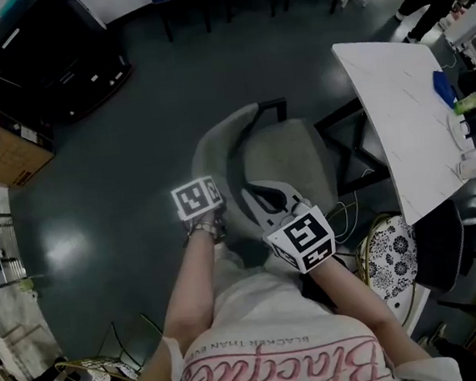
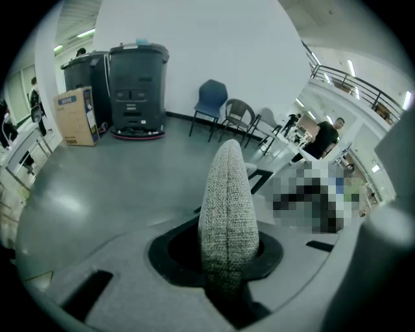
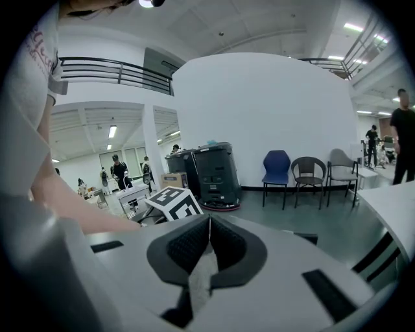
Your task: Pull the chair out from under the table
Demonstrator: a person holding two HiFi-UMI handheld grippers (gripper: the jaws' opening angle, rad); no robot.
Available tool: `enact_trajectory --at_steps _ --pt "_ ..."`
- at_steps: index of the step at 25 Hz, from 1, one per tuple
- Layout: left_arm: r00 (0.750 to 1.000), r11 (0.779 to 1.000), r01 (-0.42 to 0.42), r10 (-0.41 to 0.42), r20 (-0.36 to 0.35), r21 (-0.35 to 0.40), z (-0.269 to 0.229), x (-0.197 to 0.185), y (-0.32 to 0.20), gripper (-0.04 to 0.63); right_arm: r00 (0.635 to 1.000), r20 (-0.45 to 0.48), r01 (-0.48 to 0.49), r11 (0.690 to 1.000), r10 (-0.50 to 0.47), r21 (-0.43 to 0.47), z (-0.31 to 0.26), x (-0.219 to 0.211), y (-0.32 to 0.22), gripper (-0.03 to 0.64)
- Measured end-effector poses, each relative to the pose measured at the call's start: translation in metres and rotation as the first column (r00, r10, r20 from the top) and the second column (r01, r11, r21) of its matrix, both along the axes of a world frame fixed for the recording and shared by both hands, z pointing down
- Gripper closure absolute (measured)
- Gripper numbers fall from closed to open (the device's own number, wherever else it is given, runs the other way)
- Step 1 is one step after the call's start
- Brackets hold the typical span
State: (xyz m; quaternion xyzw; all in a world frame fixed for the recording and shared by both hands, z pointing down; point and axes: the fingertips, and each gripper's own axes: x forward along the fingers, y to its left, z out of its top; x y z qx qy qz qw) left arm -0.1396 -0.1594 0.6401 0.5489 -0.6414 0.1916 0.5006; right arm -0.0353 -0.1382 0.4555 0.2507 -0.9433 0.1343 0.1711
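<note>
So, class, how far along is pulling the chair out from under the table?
Mostly done: the chair looks clear of the table. In hand: the left gripper clamps its backrest; the right gripper is shut. Left: letting go.

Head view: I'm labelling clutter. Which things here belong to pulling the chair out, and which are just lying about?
Job: grey chair, white table, left hand-held gripper, right hand-held gripper.
Lying about: cardboard box, black machines, blue chair by the wall.
</note>
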Motion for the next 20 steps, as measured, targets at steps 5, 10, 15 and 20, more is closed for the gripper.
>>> enact_trajectory --at_steps 5,10,15,20 --pt "0.999 1.0 -0.012 0.012 0.03 0.001 -0.001 -0.021 0.01 0.52 0.999 -0.004 0.035 0.999 -0.034 0.007 -0.001 -0.017 0.007 0.612" --pt "0.999 1.0 -0.018 0.018 0.04 -0.005 -0.002 -0.039 0.023 0.52 0.999 0.002 0.053 0.998 -0.053 0.015 -0.004 -0.034 0.011 0.612" --pt "0.999 1.0 -0.018 0.019 0.031 -0.015 -0.003 -0.057 0.033 0.518 0.996 -0.004 0.088 0.996 -0.088 0.028 -0.007 -0.046 0.017 0.612" --pt "0.999 0.999 -0.042 0.043 0.018 -0.016 -0.003 -0.064 0.038 0.515 0.995 -0.016 0.098 0.995 -0.098 0.035 -0.008 -0.044 0.019 0.612"
